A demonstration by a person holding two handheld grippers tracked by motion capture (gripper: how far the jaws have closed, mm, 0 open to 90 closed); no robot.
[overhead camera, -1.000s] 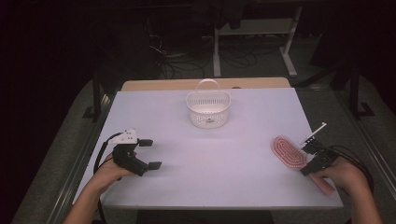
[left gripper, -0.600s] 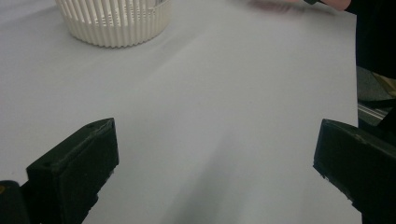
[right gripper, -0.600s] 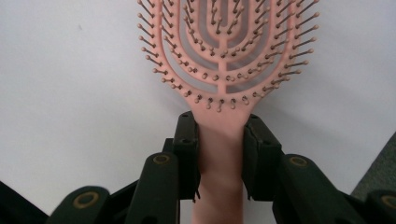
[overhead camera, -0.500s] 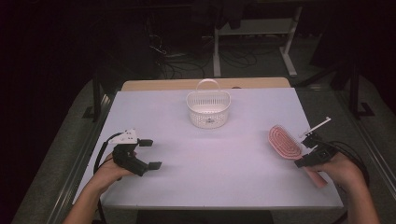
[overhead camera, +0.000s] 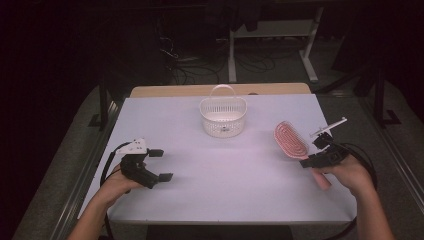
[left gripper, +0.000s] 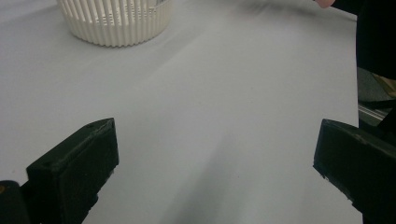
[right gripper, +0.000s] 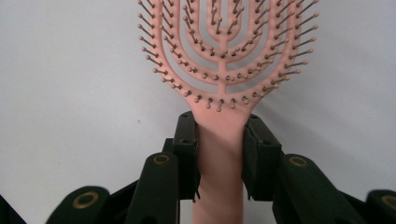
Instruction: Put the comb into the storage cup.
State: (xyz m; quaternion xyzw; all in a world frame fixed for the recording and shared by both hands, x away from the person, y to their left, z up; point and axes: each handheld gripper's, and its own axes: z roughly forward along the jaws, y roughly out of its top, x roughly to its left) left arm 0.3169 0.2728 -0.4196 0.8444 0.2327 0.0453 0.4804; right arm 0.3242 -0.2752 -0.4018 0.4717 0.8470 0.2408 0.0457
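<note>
Hairbrush [right gripper: 219, 70] neck clamped between right gripper [right gripper: 219, 140] jaws, apparently clear of table [overhead camera: 225, 165].

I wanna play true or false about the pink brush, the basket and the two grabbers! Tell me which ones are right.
1. The right gripper is clamped on the handle of the pink hairbrush. True.
2. The hairbrush lies inside the white basket. False: it is held at the right side of the table, apart from the basket.
3. The left gripper holds nothing, with its jaws wide apart. True.
4. The basket is tipped over on its side. False: it stands upright with its handle up.
5. The brush bristles are blue. False: they are pink with darker tips.
</note>
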